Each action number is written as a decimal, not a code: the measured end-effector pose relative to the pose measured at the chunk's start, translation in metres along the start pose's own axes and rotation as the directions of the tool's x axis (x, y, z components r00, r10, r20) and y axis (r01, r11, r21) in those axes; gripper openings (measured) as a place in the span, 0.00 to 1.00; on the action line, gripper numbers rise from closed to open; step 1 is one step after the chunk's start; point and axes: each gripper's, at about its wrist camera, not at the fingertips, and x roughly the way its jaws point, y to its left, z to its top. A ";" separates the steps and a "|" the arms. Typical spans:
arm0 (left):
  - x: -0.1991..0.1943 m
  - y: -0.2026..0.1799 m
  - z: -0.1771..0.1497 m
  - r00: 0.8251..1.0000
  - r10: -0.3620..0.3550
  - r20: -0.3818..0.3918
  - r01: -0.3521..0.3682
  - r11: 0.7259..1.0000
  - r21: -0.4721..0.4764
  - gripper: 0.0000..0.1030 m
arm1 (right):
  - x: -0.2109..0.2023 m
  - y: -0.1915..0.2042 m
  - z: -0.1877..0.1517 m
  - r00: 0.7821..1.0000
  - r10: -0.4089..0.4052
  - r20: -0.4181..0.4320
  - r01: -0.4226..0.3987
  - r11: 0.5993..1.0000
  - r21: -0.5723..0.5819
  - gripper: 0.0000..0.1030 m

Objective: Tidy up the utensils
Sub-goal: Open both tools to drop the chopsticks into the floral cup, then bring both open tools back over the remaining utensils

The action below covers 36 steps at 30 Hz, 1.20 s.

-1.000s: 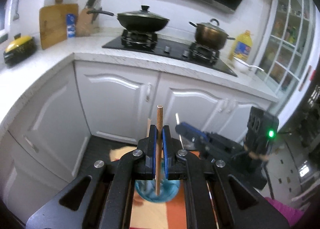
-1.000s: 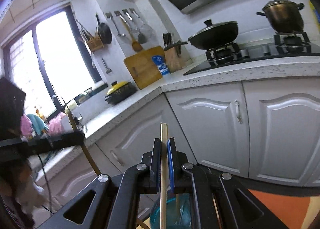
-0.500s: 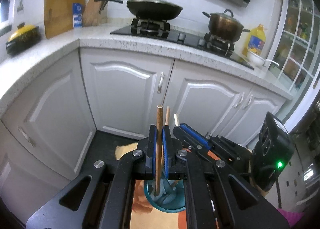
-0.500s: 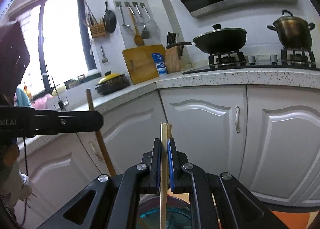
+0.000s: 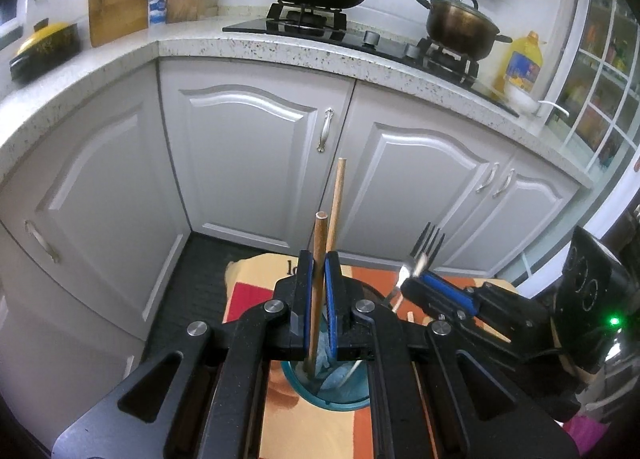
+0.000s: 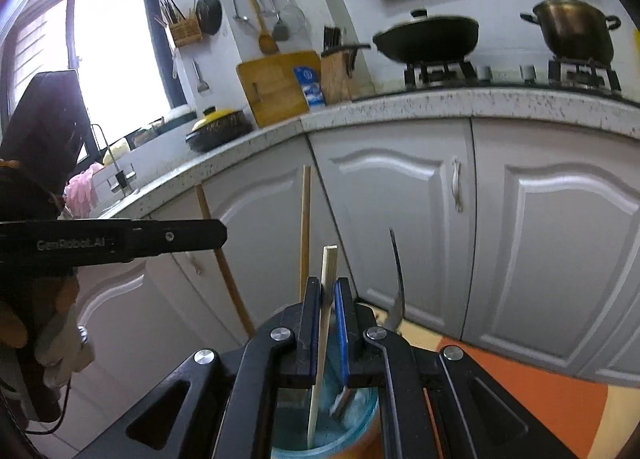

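While my left claw (image 5: 316,287) pinches a brown stick (image 5: 318,259) and my right claw (image 6: 328,311) pinches a pale chopstick (image 6: 325,319), both tips sit down in the blue cup (image 6: 360,431). If I let go crooked, either could tip out or knock the cup over. Only the left view shows the fork (image 5: 426,249) tines clearly; the right shows it edge-on.

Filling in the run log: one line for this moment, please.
left gripper: shut on brown stick | right gripper: shut on pale stick | both over blue cup

Daylight glares through the window (image 6: 116,55); edges bend, slight blur.
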 end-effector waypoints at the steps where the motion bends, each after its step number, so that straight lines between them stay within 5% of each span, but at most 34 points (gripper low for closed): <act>1: 0.000 0.000 0.000 1.000 -0.001 0.000 0.001 1.000 0.003 0.08 | -0.003 0.000 -0.001 1.000 -0.004 -0.005 0.004 1.000 -0.001 0.14; 3: -0.002 -0.002 -0.001 1.000 -0.002 -0.001 0.002 1.000 -0.002 0.16 | -0.008 0.000 -0.005 1.000 -0.002 -0.008 0.002 1.000 -0.002 0.31; 6: -0.007 -0.002 -0.004 1.000 -0.011 0.000 0.011 1.000 -0.011 0.31 | -0.012 0.001 -0.006 0.999 -0.006 -0.035 0.006 1.000 0.003 0.32; 12: -0.021 -0.004 -0.010 1.000 -0.018 -0.002 0.018 1.000 -0.020 0.38 | -0.019 0.007 -0.007 0.996 -0.036 -0.082 0.036 0.999 -0.004 0.32; 20: -0.050 -0.010 -0.017 0.999 -0.023 0.034 0.024 0.999 -0.025 0.40 | -0.044 0.016 -0.007 0.993 -0.087 -0.074 0.085 0.996 -0.025 0.39; 36: -0.048 -0.062 -0.055 0.987 -0.154 -0.053 0.155 0.988 0.006 0.40 | -0.107 -0.016 -0.051 0.951 -0.268 -0.154 0.265 0.963 -0.036 0.45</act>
